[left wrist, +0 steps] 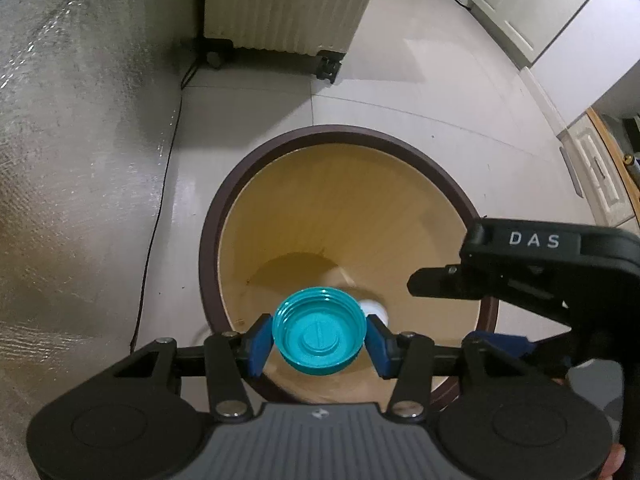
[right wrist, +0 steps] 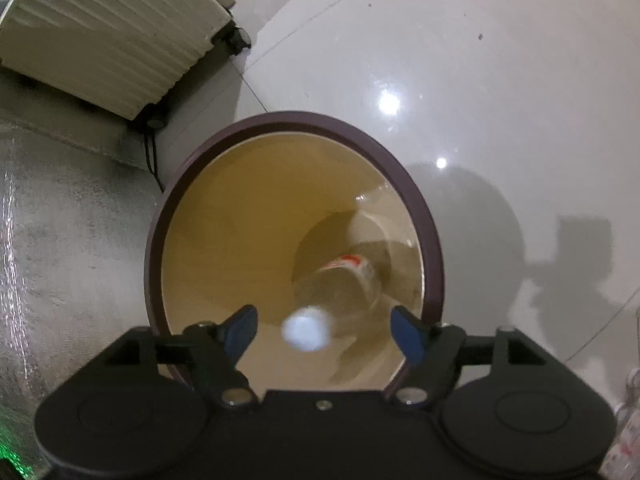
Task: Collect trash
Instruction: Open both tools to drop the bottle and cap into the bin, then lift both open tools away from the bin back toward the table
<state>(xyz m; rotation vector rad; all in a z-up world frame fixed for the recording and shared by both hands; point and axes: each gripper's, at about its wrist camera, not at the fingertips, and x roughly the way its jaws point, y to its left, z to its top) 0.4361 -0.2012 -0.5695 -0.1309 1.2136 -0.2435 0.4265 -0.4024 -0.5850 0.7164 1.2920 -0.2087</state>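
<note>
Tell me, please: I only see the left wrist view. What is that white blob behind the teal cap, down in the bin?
Observer: The right wrist view shows it is the white cap of a clear bottle with a red and white label, pointing down into the bin.
Operator: Is the other gripper holding it?
Observer: No. The right gripper has its jaws open, with the blue pads clear of the bottle.
Operator: Any trash left outside?
Observer: Possibly. Something clear, maybe another bottle, shows at the lower right edge, on the floor.
</note>
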